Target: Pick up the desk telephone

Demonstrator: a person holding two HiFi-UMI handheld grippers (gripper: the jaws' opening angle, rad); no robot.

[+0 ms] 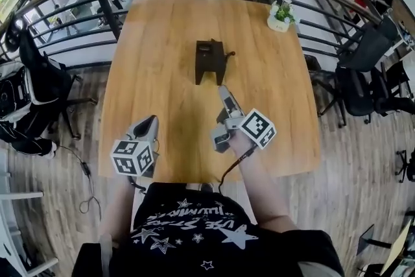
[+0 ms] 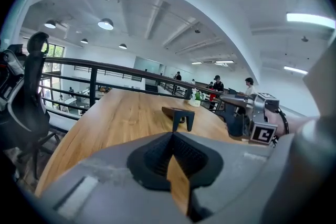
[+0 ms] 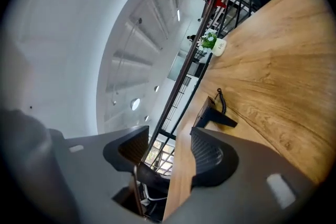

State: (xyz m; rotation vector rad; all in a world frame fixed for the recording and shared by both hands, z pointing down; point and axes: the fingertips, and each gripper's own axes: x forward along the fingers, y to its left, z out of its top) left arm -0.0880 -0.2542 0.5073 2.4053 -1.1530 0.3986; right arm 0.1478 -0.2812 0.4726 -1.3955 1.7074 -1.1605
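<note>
The desk telephone [image 1: 209, 60] is a dark, wedge-shaped set with a coiled cord at its right side; it stands in the middle of the wooden table [image 1: 162, 74]. My right gripper [image 1: 224, 92] points at it from the near side, a short way off, rolled onto its side. Its jaws stand open with nothing between them. The right gripper view shows the telephone [image 3: 211, 110] just beyond the open right gripper [image 3: 168, 147]. My left gripper [image 1: 151, 121] hovers over the table's near left part, shut and empty. In the left gripper view the telephone [image 2: 179, 114] lies ahead of the left gripper [image 2: 172, 139].
A small potted plant [image 1: 280, 15] stands at the table's far right corner. A dark metal railing [image 1: 104, 6] curves behind the table. Office chairs stand to the left [image 1: 39, 84] and right [image 1: 363, 68]. People sit in the distance [image 2: 248, 86].
</note>
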